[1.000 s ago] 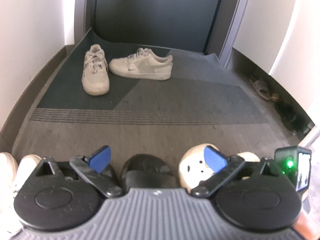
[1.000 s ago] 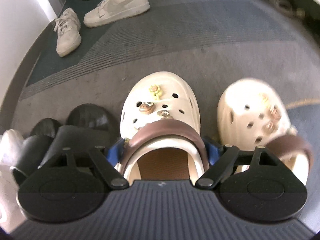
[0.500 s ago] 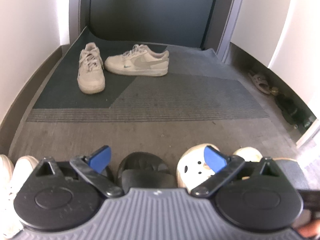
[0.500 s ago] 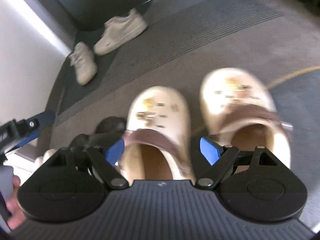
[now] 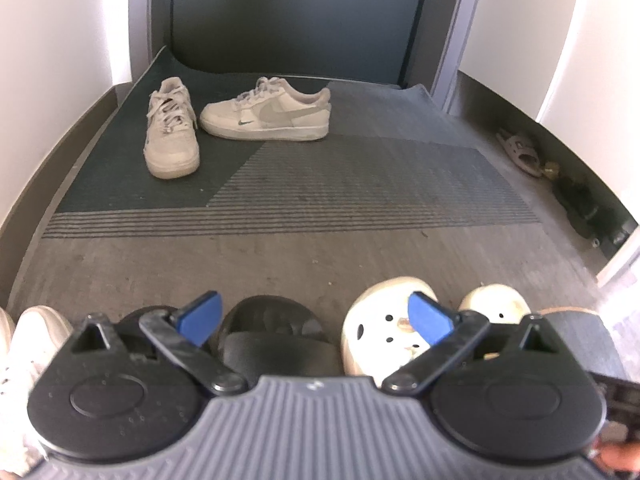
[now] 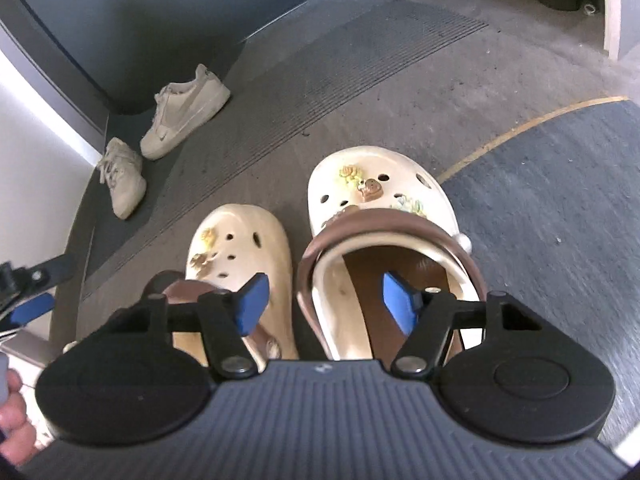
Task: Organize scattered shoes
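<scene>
Two cream clogs with charms and brown straps stand side by side: the left clog (image 6: 240,248) and the right clog (image 6: 380,188). My right gripper (image 6: 324,298) hovers over the right clog's heel. Its jaws are closing, with the clog's left wall and strap between the blue pads, which do not press on it. One pad (image 6: 396,296) is inside the shoe opening. My left gripper (image 5: 316,316) is open above a black slide (image 5: 268,320), holding nothing. Two beige sneakers (image 5: 172,136) (image 5: 268,110) lie apart on the dark mat by the door.
A white sneaker (image 5: 32,332) sits at the left edge. A tan sandal (image 5: 520,150) and dark shoes (image 5: 584,208) line the right wall. A blue-grey mat (image 6: 560,220) lies right of the clogs. A hand (image 6: 12,428) holds the left gripper.
My right gripper left the left clog, swung right and rolled, and now straddles the right clog's left wall with narrower jaws. The left gripper drifted slightly and stayed open.
</scene>
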Available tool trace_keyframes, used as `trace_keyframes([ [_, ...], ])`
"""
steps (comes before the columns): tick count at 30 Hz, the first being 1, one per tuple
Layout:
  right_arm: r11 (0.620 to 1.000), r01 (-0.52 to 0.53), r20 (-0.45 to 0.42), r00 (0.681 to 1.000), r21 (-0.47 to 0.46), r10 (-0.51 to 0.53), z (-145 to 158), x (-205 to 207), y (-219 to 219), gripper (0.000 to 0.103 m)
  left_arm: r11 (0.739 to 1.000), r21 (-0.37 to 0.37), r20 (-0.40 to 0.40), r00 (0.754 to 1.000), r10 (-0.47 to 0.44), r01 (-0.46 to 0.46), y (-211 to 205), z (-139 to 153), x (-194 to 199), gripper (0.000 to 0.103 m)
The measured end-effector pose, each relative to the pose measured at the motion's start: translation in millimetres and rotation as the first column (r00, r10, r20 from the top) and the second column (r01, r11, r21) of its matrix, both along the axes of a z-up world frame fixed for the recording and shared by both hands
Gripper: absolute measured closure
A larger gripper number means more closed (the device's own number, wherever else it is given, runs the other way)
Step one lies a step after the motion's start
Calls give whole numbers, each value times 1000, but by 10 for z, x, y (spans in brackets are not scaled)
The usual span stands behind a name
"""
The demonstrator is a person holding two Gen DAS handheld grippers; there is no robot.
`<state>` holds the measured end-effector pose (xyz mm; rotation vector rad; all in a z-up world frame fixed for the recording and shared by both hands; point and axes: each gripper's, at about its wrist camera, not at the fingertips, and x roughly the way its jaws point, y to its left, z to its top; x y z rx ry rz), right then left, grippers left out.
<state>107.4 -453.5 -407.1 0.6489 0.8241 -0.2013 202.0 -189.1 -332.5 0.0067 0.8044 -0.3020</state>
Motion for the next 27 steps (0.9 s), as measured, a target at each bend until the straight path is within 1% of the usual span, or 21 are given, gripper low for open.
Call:
trace_keyframes([
  [2, 999, 9, -8, 1000, 37, -9, -133, 72, -59, 61, 1000, 2, -6, 1000, -6, 6, -29, -21, -6, 3],
  [3, 999, 7, -5, 1000, 47, -7, -169, 90, -76, 66, 1000, 3, -7, 1000, -8, 8, -32, -31, -11, 3],
  [4, 999, -2, 6, 1000, 48, 2, -167, 86, -76, 78, 1000, 5, -10, 1000, -11, 11, -36, -44, -16, 3],
  [6, 999, -40, 19, 999, -3, 40, -107, 126, 16, 80, 1000, 8, -11, 1000, -6, 6, -29, -63, -9, 3],
  [7, 999, -45, 21, 999, -9, 45, -97, 134, 28, 81, 1000, 8, -12, 1000, -1, 1, -23, -70, -1, 3],
  [10, 997, -75, 36, 997, 8, 75, -89, 154, 33, 81, 1000, 8, -18, 1000, 14, -14, -9, -90, 25, 3],
  [15, 995, -102, 55, 993, 5, 101, -25, 172, 75, 82, 1000, 10, -25, 1000, 17, -17, -24, -116, 39, 3],
  [18, 993, -113, 61, 992, 44, 110, -18, 198, 115, 83, 1000, 9, -26, 1000, 12, -12, -46, -124, 43, 3],
  [27, 990, -134, 59, 990, 33, 132, 1, 187, 140, 81, 1000, 16, -27, 999, 18, -17, -45, -143, 59, 3],
])
